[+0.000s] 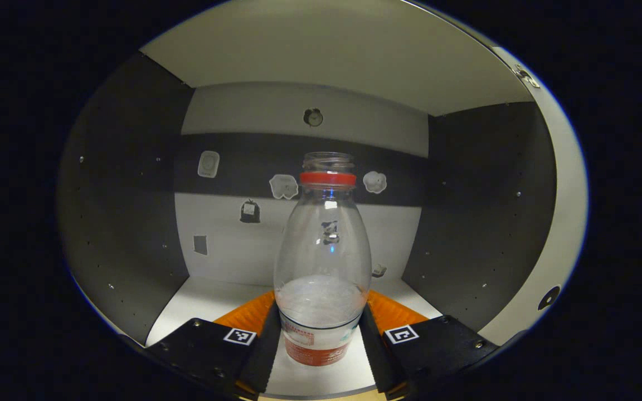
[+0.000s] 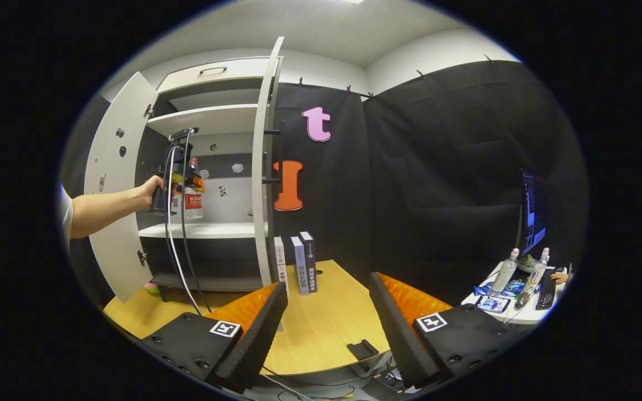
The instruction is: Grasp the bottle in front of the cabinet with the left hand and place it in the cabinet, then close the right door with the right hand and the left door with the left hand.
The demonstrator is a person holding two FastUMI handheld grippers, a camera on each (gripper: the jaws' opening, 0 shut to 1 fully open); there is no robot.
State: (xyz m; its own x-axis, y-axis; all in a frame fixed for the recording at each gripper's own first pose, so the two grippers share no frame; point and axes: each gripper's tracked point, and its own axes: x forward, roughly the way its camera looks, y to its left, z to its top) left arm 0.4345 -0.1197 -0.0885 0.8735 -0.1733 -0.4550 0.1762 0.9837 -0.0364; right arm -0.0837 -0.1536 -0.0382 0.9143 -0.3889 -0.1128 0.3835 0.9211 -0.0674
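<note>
The bottle [image 1: 322,262] is already inside the cabinet [image 1: 126,184], upright and near or just on the white shelf [image 1: 209,301]; whether its base bears on the shelf cannot be told. The left gripper [image 1: 321,340] is clenched on its lower body, a finger pressing at each side of the label. So the carrying looks nearly done; what is left is letting go, pulling out, and shutting both doors.

In the right gripper view the bottle [image 2: 193,197] sits at about 10 o'clock, held in the cabinet opening by the left gripper [image 2: 183,184] on an outstretched arm [image 2: 109,209] reaching in level from 9 o'clock. The left door [image 2: 115,184] and the right door [image 2: 264,161] both stand wide open. The right gripper [image 2: 326,317] hangs back over the wooden counter [image 2: 326,301], jaws spread and empty, well apart from the right door, pointing past some books [image 2: 298,262] at 12 o'clock.
</note>
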